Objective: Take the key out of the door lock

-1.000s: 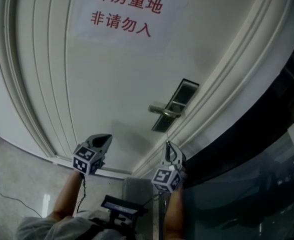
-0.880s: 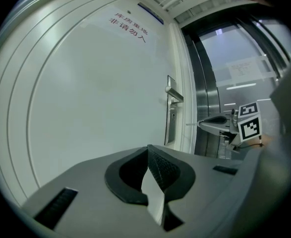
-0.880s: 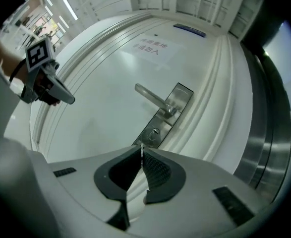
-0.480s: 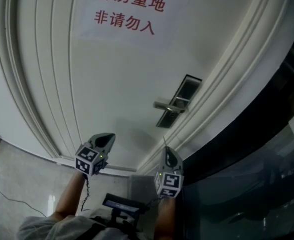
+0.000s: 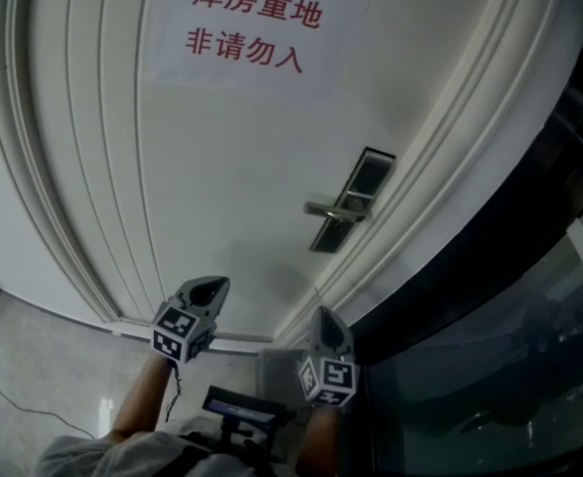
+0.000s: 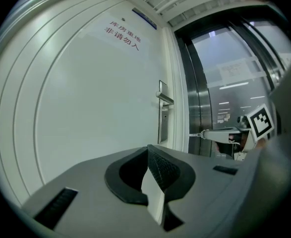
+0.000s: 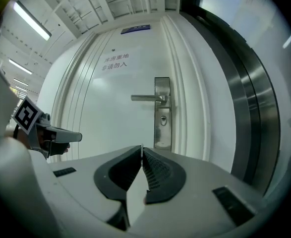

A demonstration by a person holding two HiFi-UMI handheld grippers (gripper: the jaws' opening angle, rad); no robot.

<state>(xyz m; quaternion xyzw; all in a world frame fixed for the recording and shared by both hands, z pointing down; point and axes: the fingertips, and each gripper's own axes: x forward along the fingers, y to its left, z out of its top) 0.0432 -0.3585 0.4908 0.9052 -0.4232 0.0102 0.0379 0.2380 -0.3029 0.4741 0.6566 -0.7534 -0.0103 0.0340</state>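
You've got a white paper sign with red Chinese characters [image 5: 246, 30] high in front of you. Small blue plate [image 7: 135, 29] above it. Dark metal frame [image 5: 470, 266] and glass panel [image 5: 490, 396] on your right. Glossy tiled floor [image 5: 43, 356] lower left.

White door [image 5: 231, 167], paper sign [image 5: 251, 33] w/ red print up top, metal lock plate [image 5: 370, 173] w/ lever handle [image 5: 324, 209] nr right edge

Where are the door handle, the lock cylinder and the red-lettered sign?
door handle [image 7: 146, 98]: right gripper view, middle of the lever.
lock cylinder [image 7: 162, 119]: right gripper view, its face on the plate below the lever.
sign [image 5: 249, 30]: head view, paper between the two lines of red print.
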